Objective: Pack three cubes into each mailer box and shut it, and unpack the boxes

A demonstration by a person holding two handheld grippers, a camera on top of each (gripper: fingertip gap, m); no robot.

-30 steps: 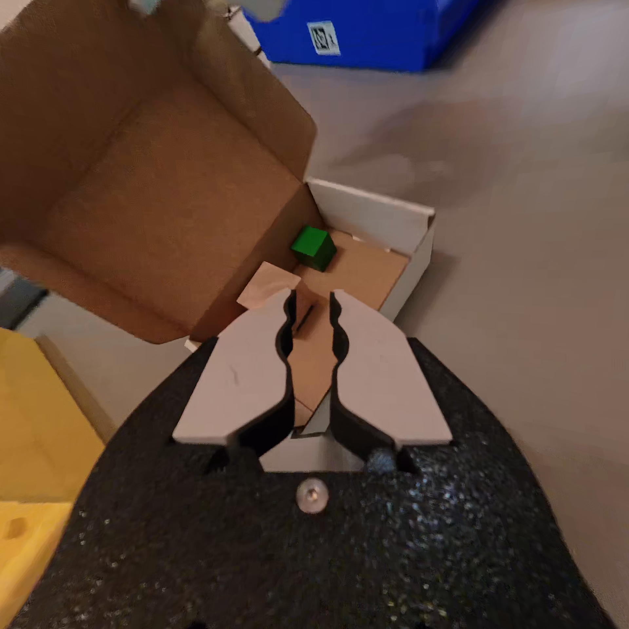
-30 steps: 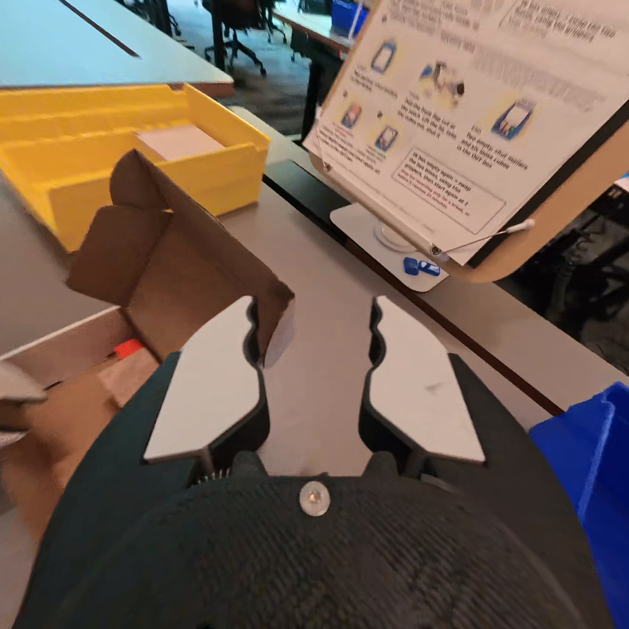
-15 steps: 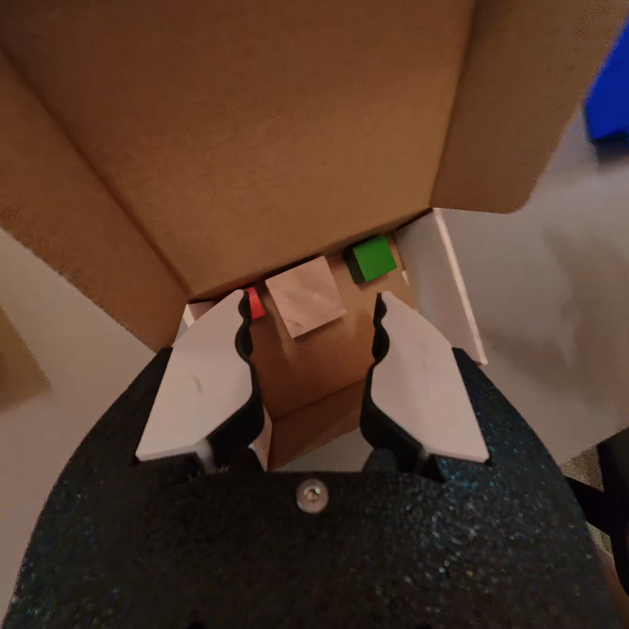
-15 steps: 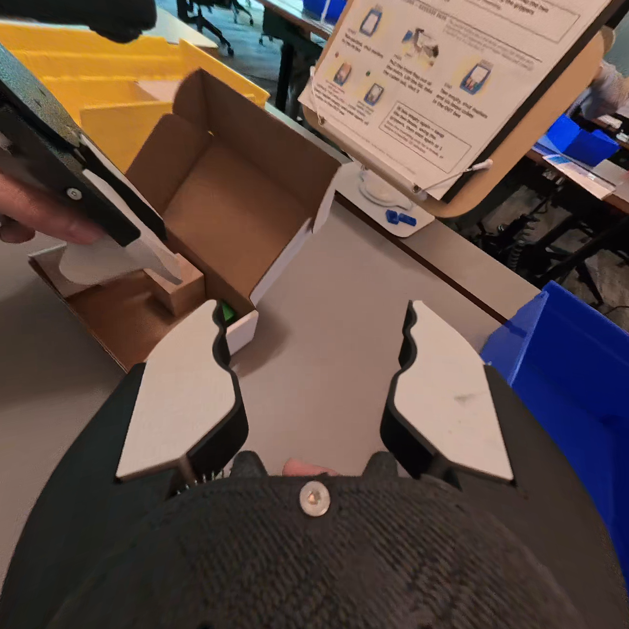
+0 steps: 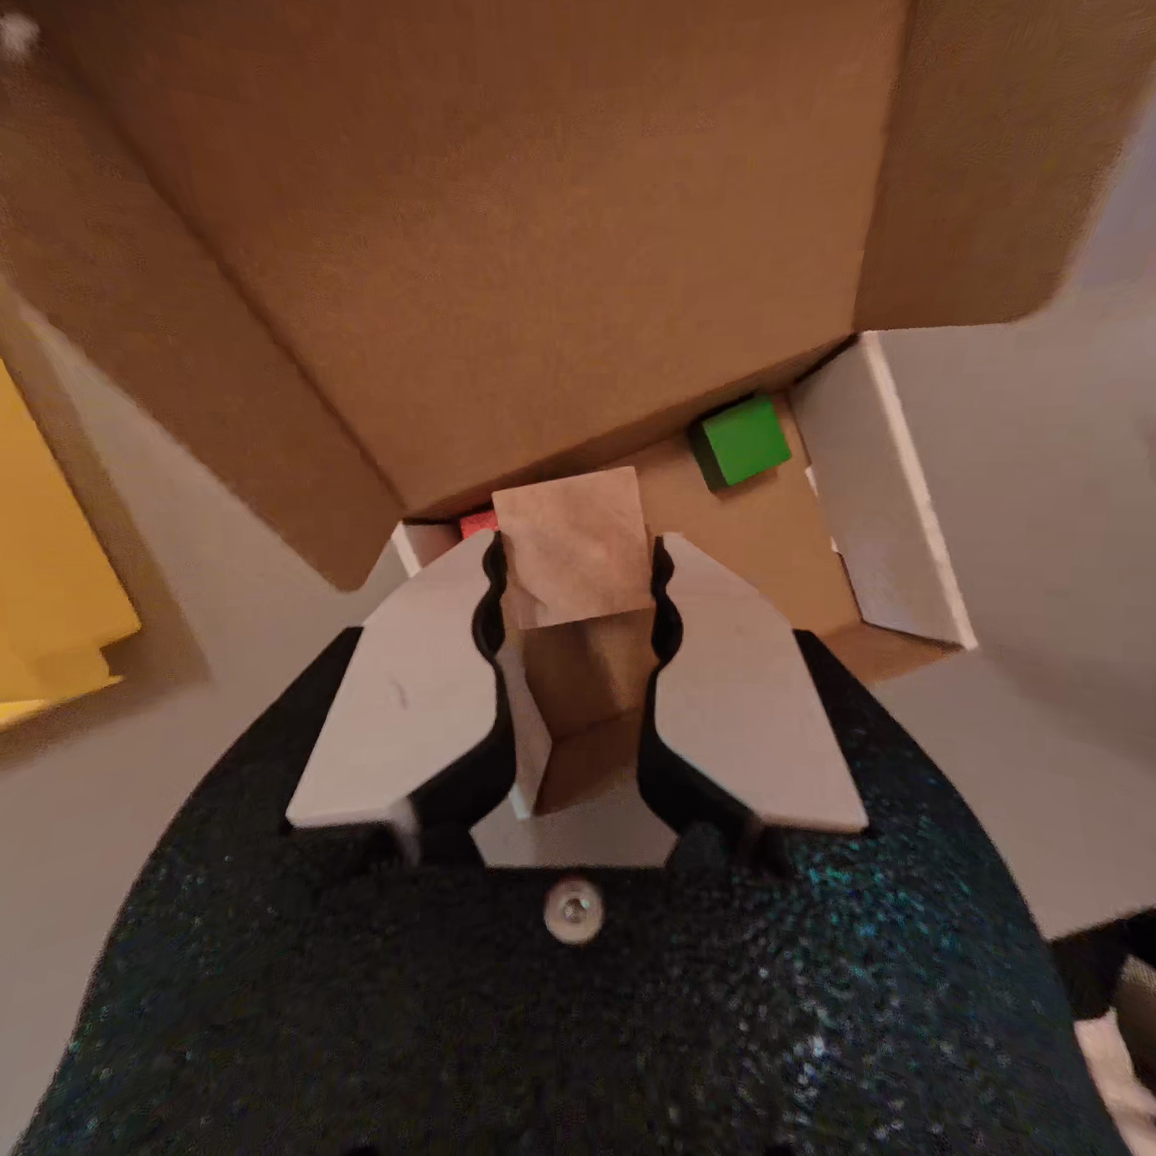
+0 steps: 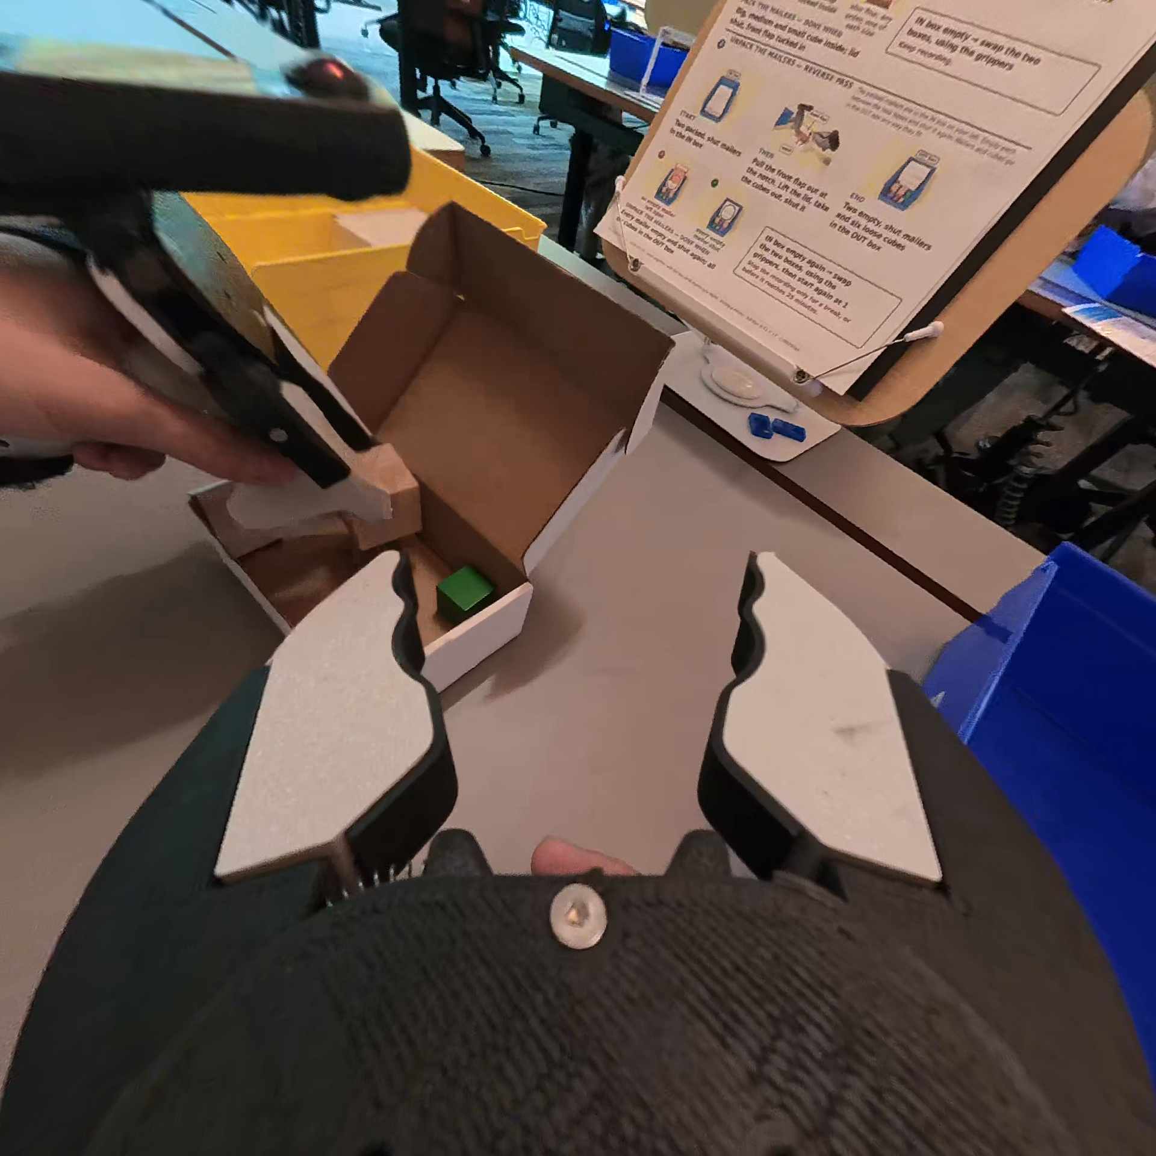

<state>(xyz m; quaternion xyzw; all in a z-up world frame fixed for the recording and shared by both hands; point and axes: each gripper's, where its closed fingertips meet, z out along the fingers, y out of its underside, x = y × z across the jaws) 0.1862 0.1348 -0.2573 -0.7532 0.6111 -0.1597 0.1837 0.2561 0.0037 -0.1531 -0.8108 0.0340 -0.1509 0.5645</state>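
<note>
Left wrist view: left gripper (image 5: 575, 550) around wooden cube (image 5: 572, 553) (touching)

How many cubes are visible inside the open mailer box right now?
3: a big wooden cube between the left gripper's fingers, a green cube in the right corner, a red cube mostly hidden behind the wooden one.

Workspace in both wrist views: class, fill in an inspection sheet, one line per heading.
Surface: grey table.
Job's things: open mailer box holding wooden cube, green cube, red cube.
Clutter: yellow bin, blue bin, instruction board on stand.
Grippers: left gripper fingers either side of the wooden cube; right gripper open, empty.
Cables: nothing seen.
Surroundings: desks, office chairs.
</note>
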